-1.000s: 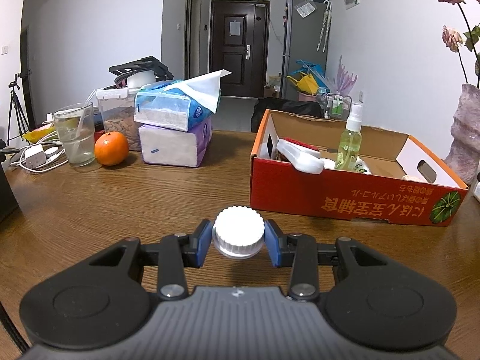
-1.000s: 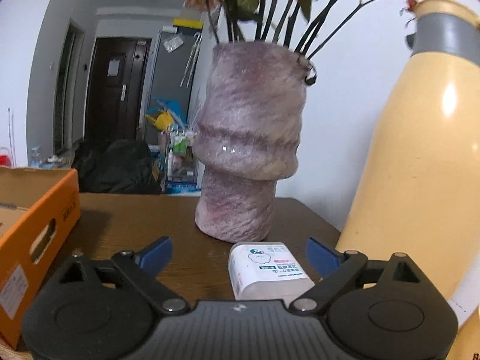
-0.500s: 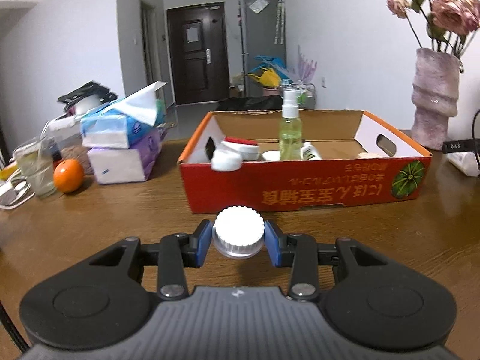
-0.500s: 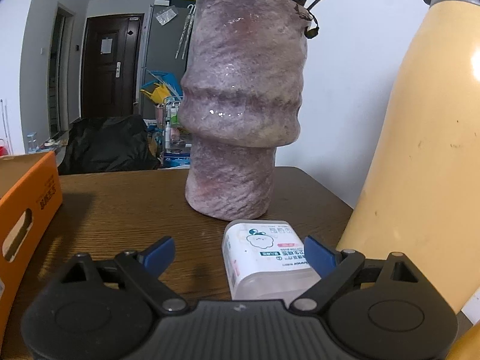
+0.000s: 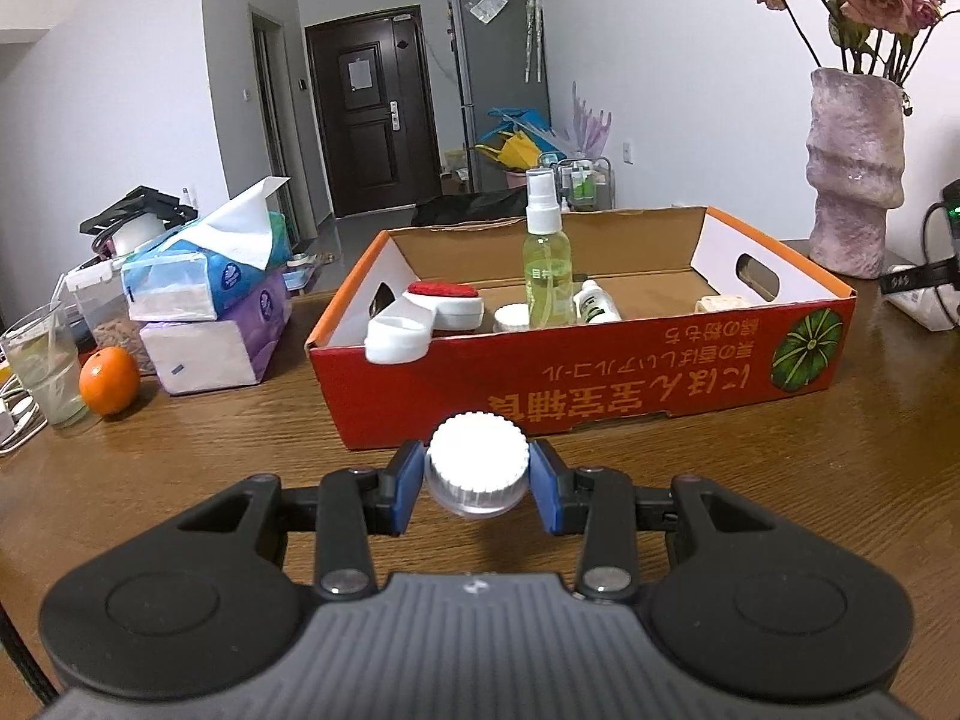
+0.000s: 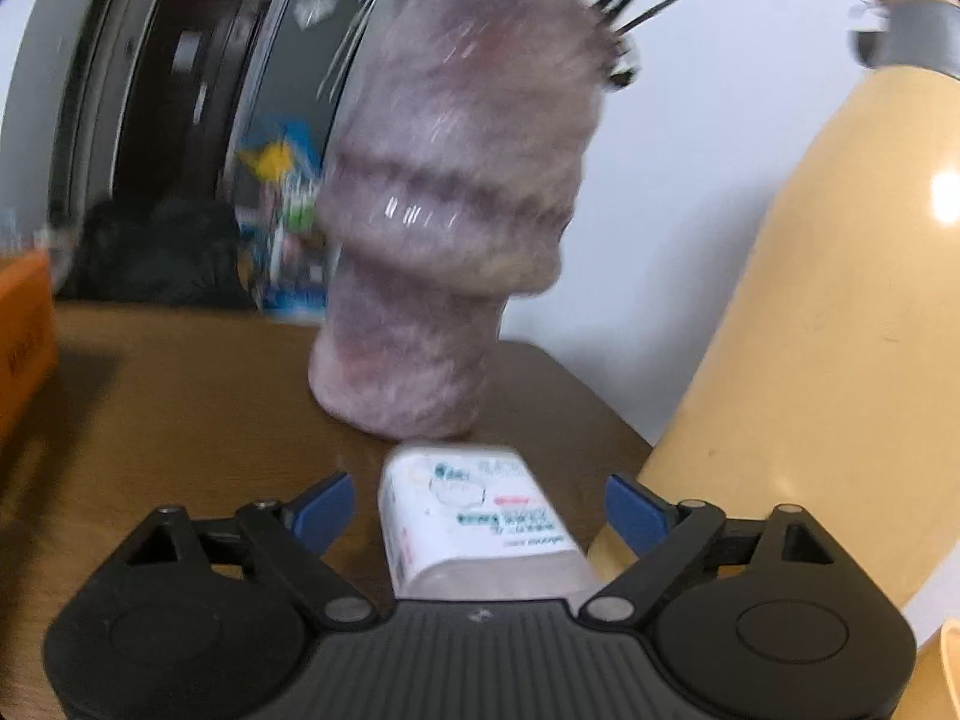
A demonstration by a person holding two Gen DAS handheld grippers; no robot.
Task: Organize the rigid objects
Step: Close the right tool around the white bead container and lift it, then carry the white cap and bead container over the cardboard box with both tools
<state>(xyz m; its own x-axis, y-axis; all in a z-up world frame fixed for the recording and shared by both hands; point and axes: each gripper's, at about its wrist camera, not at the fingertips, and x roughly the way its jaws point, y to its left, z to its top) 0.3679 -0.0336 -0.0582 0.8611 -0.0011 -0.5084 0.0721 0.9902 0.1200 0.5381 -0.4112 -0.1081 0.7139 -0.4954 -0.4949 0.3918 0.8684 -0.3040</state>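
My left gripper (image 5: pixel 477 480) is shut on a small clear jar with a white ribbed cap (image 5: pixel 478 462), held above the wooden table in front of the red cardboard box (image 5: pixel 600 372). The box holds a green spray bottle (image 5: pixel 547 276), a white and red case (image 5: pixel 432 315) and small white bottles. My right gripper (image 6: pixel 480 510) is open, its blue pads on either side of a white rectangular bottle (image 6: pixel 474 528) lying on the table before the purple vase (image 6: pixel 450 210). The right wrist view is motion-blurred.
A tall cream thermos (image 6: pixel 828 330) stands close to the right of my right gripper. Tissue packs (image 5: pixel 204 300), an orange (image 5: pixel 109 380) and a glass (image 5: pixel 42 360) sit at the table's left. The vase also shows at the right in the left wrist view (image 5: pixel 855 174).
My left gripper has swung right with the jar until it faces the box squarely. My right gripper has closed in around the white bottle and is moving.
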